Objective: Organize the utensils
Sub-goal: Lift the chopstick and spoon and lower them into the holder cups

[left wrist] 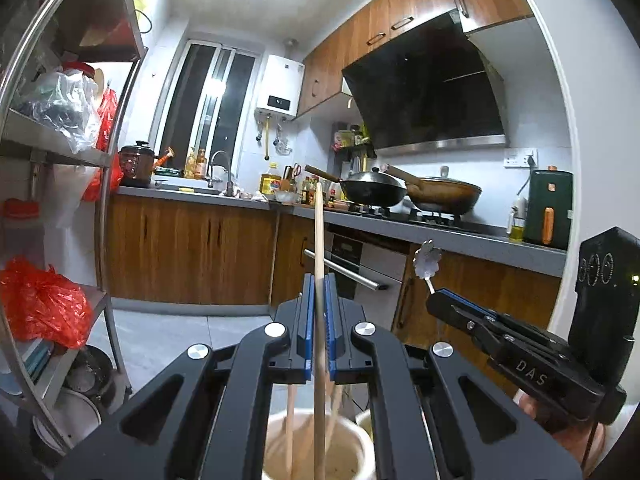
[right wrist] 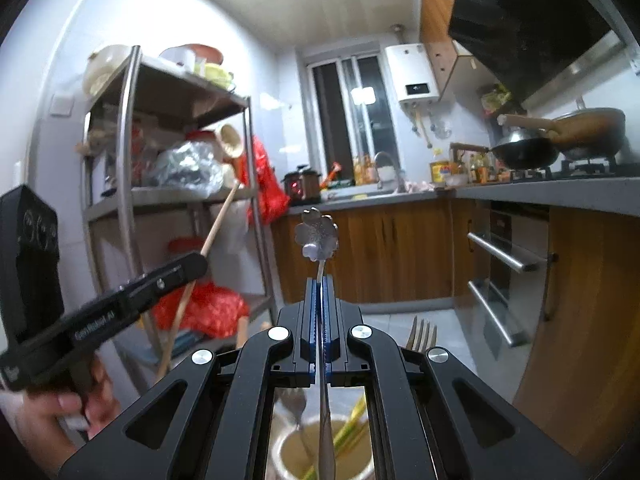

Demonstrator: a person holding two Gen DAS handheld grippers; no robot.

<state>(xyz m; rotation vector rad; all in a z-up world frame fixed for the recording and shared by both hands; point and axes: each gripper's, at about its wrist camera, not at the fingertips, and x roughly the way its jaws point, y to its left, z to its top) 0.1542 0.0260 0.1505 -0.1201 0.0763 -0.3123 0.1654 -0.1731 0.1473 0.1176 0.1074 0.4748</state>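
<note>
In the left wrist view we see our left gripper [left wrist: 319, 280] with its jaws clamped on a wooden chopstick [left wrist: 318, 232]. The stick stands upright between the blue pads [left wrist: 308, 312], its tip rising above them and its lower end dropping into the beige holder [left wrist: 276, 436] below the jaws, beside other sticks. Off to the right of the jaws, our right gripper [left wrist: 438, 298] pinches a flower-ended metal utensil [left wrist: 427, 261]

In the right wrist view, that utensil [right wrist: 317, 237] is pinched upright, its flower above the jaws, its lower end over a cup [right wrist: 288, 452] beneath them. A fork [right wrist: 421, 334] stands just right of the jaws
</note>
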